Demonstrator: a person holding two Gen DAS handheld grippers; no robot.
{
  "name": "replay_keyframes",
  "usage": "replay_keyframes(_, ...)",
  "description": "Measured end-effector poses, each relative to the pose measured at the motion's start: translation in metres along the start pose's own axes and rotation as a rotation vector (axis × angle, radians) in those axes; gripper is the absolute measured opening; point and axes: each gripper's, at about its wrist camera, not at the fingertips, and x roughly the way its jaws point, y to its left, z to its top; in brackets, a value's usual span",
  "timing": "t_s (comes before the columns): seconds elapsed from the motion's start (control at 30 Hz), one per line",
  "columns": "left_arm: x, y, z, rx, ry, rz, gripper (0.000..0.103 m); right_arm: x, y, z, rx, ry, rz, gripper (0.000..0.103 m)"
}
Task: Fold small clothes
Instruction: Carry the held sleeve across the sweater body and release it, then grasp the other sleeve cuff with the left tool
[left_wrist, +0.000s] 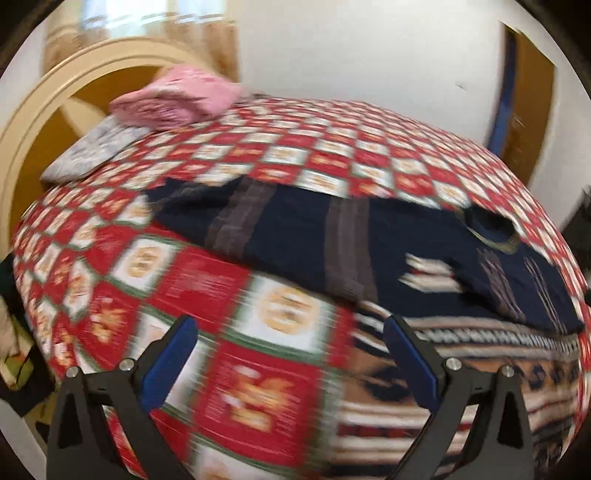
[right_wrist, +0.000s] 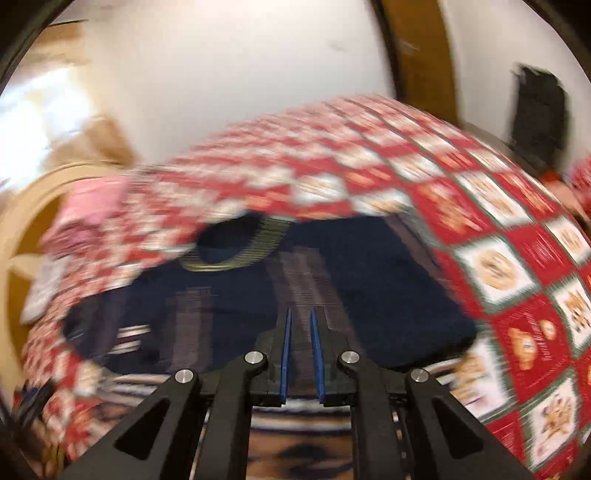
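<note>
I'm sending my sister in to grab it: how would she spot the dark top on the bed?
Find the bed with the red-and-white checked cover. The navy top lies spread flat, unlike the folded pink cloth near the headboard.

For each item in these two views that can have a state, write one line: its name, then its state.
navy sweater: spread flat on the bed, unfolded
pink cloth: folded, at the far corner
left gripper: open, holding nothing
right gripper: nearly shut; grip unclear in the blur
checked bedspread: spread over the bed
</note>
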Motion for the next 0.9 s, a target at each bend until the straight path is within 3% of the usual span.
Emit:
replay_keyframes(0.07,0.010,0.038,0.020,-0.089,-0.007,0.042,0.103,-0.013,0.038,-0.011,-0.063,-0.019,0.084,0.019)
replay_keyframes(0.13,0.019,0.073,0.039,-0.185,-0.017,0.077,0.103,-0.021,0.081,-0.024,-0.142,-0.024,0.167,0.052)
replay_keyframes(0.2,0.031,0.108,0.061,-0.278,-0.042,0.087,0.103,-0.032,0.110,-0.039,-0.199,-0.042,0.231,0.067)
replay_keyframes(0.27,0.049,0.138,0.082,-0.353,-0.043,0.102,0.103,-0.038,0.136,-0.051,-0.258,-0.051,0.265,0.067)
replay_keyframes(0.4,0.093,0.165,0.110,-0.402,-0.002,0.123,0.103,-0.035,0.167,-0.074,-0.318,0.010,0.294,0.067)
replay_keyframes(0.47,0.124,0.175,0.116,-0.427,0.045,0.130,0.101,-0.029,0.170,-0.082,-0.314,0.049,0.306,0.067)
replay_keyframes(0.6,0.174,0.184,0.115,-0.491,0.144,0.119,0.087,-0.018,0.166,-0.093,-0.292,0.101,0.276,0.067)
replay_keyframes(0.7,0.200,0.184,0.109,-0.524,0.193,0.085,0.087,-0.008,0.157,-0.094,-0.254,0.124,0.254,0.067)
replay_keyframes(0.73,0.205,0.180,0.109,-0.500,0.184,0.113,0.087,-0.006,0.154,-0.092,-0.245,0.129,0.248,0.067)
replay_keyframes(0.77,0.205,0.176,0.111,-0.476,0.172,0.131,0.082,-0.002,0.150,-0.091,-0.227,0.139,0.238,0.067)
replay_keyframes(0.83,0.206,0.162,0.113,-0.392,0.150,0.131,0.049,0.002,0.146,-0.090,-0.197,0.153,0.232,0.067)
replay_keyframes(0.87,0.206,0.159,0.114,-0.365,0.147,0.101,0.020,0.002,0.144,-0.089,-0.185,0.156,0.231,0.067)
replay_keyframes(0.9,0.206,0.158,0.115,-0.350,0.150,0.088,0.018,0.003,0.142,-0.089,-0.172,0.158,0.229,0.067)
